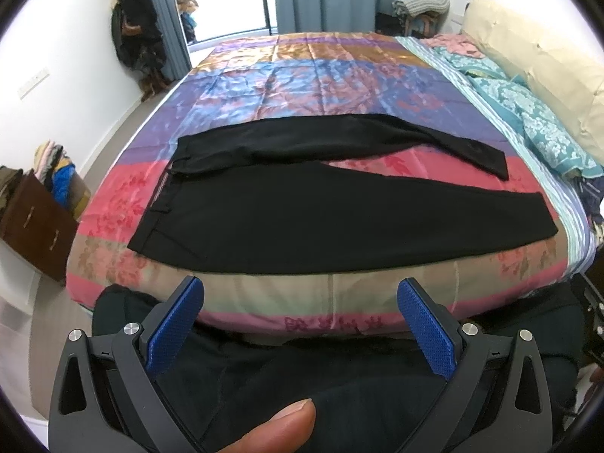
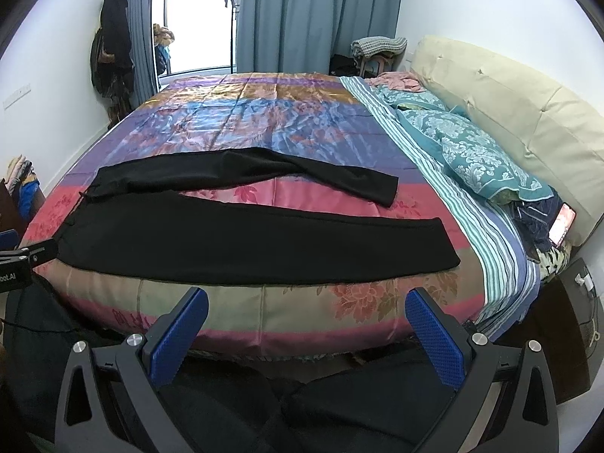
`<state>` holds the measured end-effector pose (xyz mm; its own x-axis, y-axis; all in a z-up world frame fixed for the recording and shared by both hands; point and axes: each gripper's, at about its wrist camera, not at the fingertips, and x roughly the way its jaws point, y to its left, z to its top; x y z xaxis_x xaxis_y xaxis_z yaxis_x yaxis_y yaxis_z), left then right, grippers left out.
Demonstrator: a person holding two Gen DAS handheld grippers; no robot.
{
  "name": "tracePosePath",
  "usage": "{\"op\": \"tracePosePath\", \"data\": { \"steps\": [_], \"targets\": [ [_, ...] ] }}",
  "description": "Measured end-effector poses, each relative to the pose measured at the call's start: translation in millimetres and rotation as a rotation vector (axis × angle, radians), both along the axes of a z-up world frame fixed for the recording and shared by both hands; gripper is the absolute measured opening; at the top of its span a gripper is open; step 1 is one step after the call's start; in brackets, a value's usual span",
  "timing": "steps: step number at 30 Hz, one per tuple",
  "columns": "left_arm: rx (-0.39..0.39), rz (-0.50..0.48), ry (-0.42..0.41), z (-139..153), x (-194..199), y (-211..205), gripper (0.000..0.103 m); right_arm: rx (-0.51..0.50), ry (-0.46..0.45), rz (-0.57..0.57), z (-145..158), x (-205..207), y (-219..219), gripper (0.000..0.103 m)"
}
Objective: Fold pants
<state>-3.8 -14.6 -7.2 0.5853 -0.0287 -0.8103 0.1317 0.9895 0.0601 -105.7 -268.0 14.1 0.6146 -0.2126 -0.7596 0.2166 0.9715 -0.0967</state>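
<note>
The left tongs (image 1: pixel 300 300) gape wide and empty at the near bed edge. The black fabric pants (image 1: pixel 302 222) lie unfolded on the pink-and-purple floral satin bedspread (image 1: pixel 302 75), waistband left, legs splayed apart rightward. No fold looks made yet; all folding remains. The right tongs (image 2: pixel 305 311) likewise gape wide, empty. Partial lettering "oot.AI" shows on the left tool.

Plain black trousers (image 1: pixel 321 222) are seen on a satin bedspread (image 1: pixel 302 75) banded in pink, purple, blue and gold florals.
</note>
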Motion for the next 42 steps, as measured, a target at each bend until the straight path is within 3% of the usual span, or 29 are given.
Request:
{"op": "tracePosePath", "data": {
  "steps": [17, 27, 42],
  "targets": [
    [-0.033, -0.021, 0.01, 2.7, 0.3, -4.1, 0.102, 0.0, -0.043, 0.007, -0.7, 1.0, 2.6, 0.103],
    [-0.023, -0.016, 0.026, 1.8, 2.9, -4.3, 0.102, 0.013, -0.024, 0.008, -0.9, 1.3, 1.2, 0.103],
    [-0.027, -0.002, 0.06, -6.5, 5.7, -0.6, 0.102, -0.034, -0.032, 0.018, -3.7, 5.7, 2.7, 0.103]
  ]
}}
